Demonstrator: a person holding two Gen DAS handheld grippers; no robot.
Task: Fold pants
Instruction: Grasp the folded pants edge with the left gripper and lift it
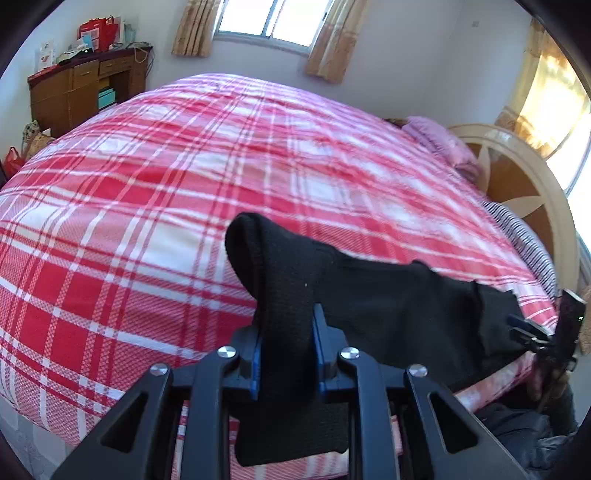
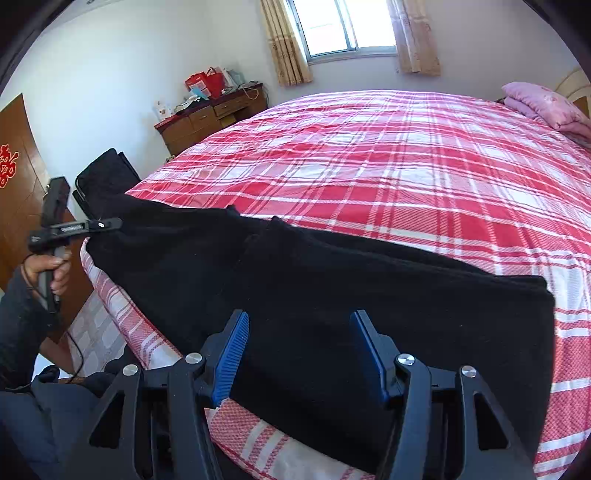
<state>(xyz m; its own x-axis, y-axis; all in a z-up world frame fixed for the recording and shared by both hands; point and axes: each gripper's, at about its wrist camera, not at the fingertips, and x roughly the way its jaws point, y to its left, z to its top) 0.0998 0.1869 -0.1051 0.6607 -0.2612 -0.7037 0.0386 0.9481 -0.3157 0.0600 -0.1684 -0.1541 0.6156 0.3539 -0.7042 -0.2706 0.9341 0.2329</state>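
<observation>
Red plaid bed carries the black pants along its near edge. Left gripper has its jaws clamped on one lifted end; right gripper hovers above the other end, jaws apart.

Red paper character stuck on brown door, at its left edge, cut off and not readable. White lettering on left gripper too blurred to read.

Bright daylight from the blown-out window fills both sharp views, fisheye-bent with dark corners.
</observation>
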